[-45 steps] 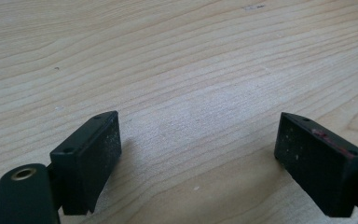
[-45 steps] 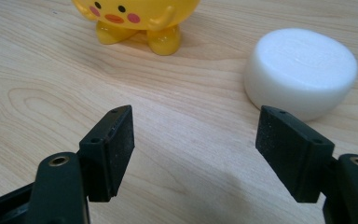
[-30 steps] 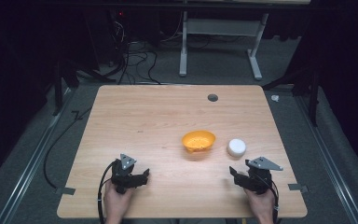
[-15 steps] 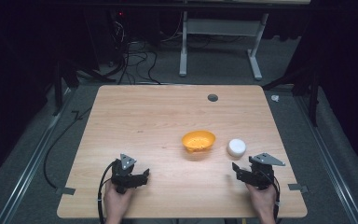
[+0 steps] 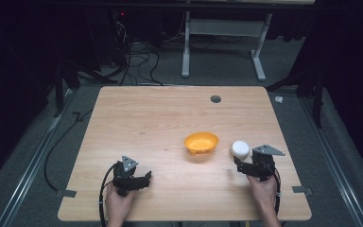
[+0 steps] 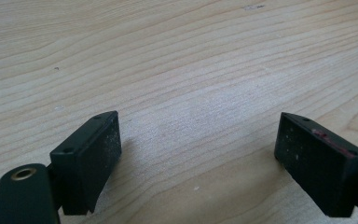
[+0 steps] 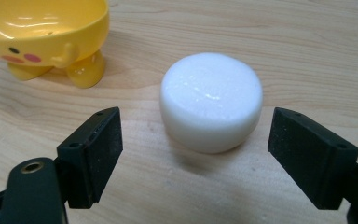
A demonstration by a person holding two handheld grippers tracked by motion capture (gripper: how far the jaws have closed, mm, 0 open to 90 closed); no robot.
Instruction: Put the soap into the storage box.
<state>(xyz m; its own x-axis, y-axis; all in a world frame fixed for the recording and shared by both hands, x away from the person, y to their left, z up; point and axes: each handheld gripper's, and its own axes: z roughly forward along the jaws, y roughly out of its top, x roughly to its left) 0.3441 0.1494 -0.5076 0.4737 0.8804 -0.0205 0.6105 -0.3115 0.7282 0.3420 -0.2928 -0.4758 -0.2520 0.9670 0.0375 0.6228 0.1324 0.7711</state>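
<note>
A white round puck (image 5: 240, 149) (image 7: 211, 106) lies on the wooden table (image 5: 160, 118), just right of a yellow bowl (image 5: 201, 142) (image 7: 42, 32) with a painted face and small feet. My right gripper (image 5: 238, 162) (image 7: 193, 154) is open, its jaws spread just short of the puck, one toward each side. My left gripper (image 5: 146, 178) (image 6: 198, 156) rests open near the table's front left with bare wood between its jaws.
A dark round hole (image 5: 215, 99) sits near the table's far edge. Cables (image 5: 137, 61) and a desk frame (image 5: 222, 42) lie on the floor beyond the table. Tape marks (image 5: 66, 193) flank the front corners.
My right gripper has moved forward and left toward the white puck. The left gripper has stayed put.
</note>
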